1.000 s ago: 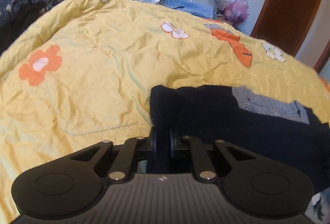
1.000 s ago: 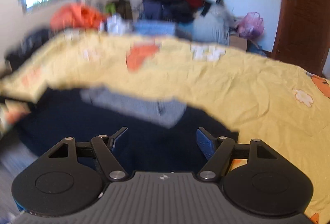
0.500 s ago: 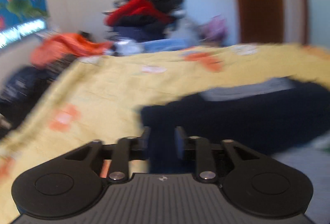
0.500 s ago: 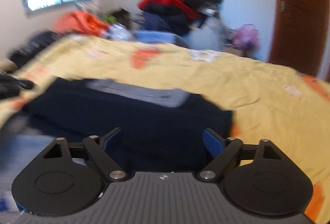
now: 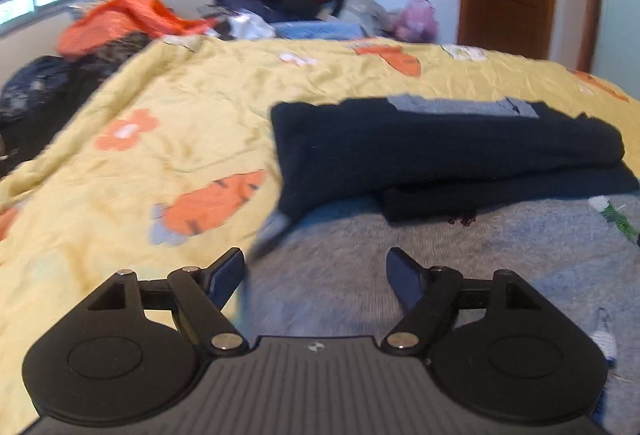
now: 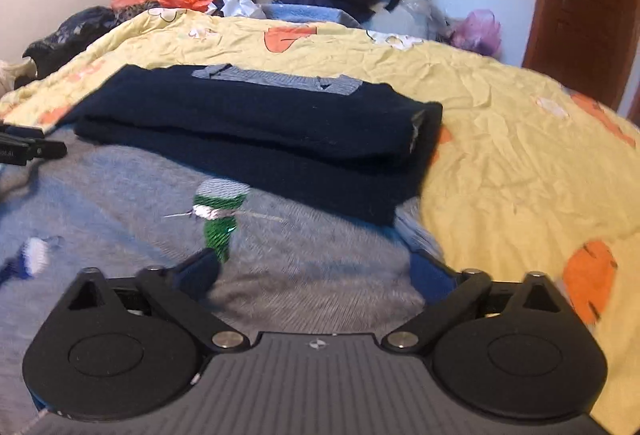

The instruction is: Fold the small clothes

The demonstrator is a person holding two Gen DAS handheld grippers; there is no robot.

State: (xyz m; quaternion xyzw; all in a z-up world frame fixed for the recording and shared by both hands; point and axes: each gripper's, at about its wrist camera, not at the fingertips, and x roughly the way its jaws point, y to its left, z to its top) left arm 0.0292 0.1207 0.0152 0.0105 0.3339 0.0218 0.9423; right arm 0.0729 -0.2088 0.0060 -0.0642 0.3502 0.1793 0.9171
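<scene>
Seemingly mid-fold: at lower left, the left gripper [image 5: 315, 267] hovers with fingers wide and empty over the grey knitted sweater [image 5: 460, 275] on the yellow carrot-print bedspread [image 5: 180, 107]. Centre frame, its navy folded part [image 5: 440, 151] lies doubled. Lower right, the right gripper [image 6: 316, 269], equally wide, needs the near hem pinched next.

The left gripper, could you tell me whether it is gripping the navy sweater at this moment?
No, the left gripper is open with nothing between its fingers, and the navy sweater lies folded on the bed beyond it.
</scene>
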